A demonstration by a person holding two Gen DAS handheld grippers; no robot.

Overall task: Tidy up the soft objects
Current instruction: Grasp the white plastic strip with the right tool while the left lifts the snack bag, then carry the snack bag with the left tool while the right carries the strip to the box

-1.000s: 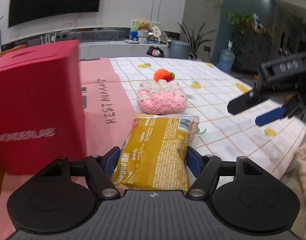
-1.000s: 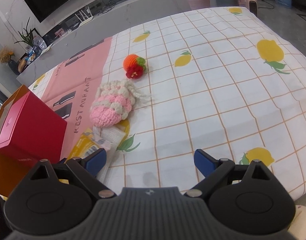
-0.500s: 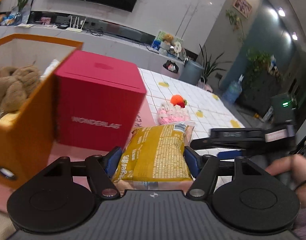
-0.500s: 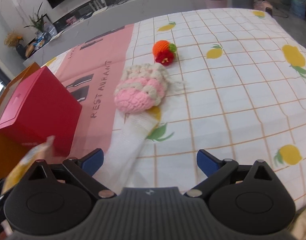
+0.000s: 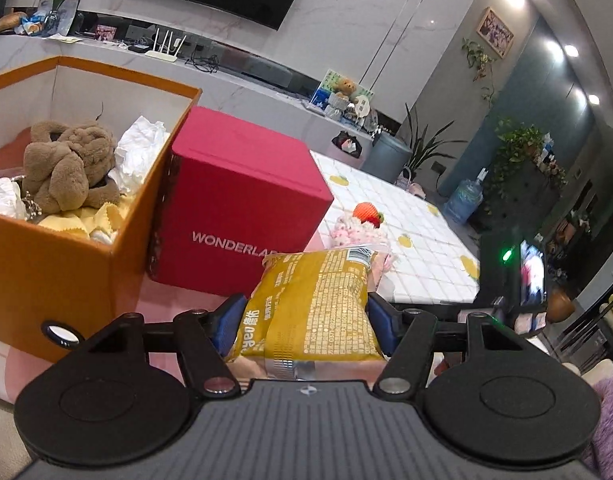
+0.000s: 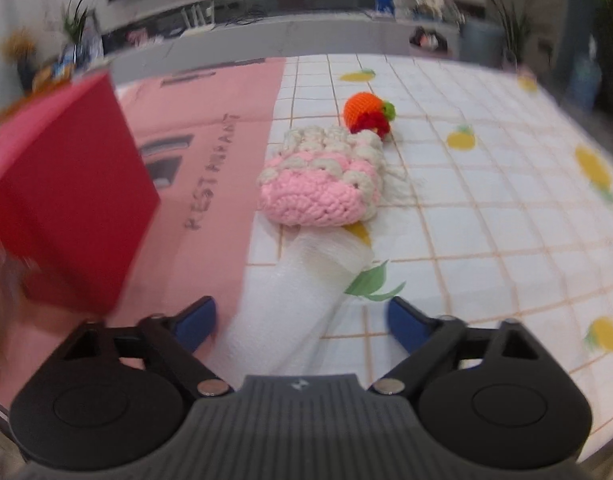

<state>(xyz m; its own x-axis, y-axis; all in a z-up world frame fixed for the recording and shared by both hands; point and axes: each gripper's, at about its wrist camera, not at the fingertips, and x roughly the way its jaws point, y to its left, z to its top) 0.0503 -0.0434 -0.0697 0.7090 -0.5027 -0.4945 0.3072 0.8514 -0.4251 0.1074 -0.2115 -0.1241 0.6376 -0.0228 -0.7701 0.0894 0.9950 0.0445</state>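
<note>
My left gripper (image 5: pixel 306 312) holds a yellow snack packet (image 5: pixel 314 304) in the air, its jaws still closing on the packet's sides. It hangs in front of a red box (image 5: pixel 242 200), beside an orange box (image 5: pixel 46 264) that holds a brown plush toy (image 5: pixel 66 164) and white cloths. My right gripper (image 6: pixel 300 316) hovers low over a white foam sleeve (image 6: pixel 294 296) on the tablecloth. Its jaws are closing, and the sleeve lies between them untouched. Beyond the sleeve lie a pink crochet piece (image 6: pixel 322 184) and an orange crochet fruit (image 6: pixel 364 114).
The red box (image 6: pixel 66 200) stands close on the left of my right gripper. A lemon-print tablecloth (image 6: pixel 486 220) stretches to the right, with a pink mat (image 6: pixel 210 128) on its left half. The table's edge runs near the bottom right.
My left gripper lifted the yellow packet off the table and swung left, bringing the orange box into view. My right gripper moved in low over the uncovered white sleeve, and its jaws narrowed.
</note>
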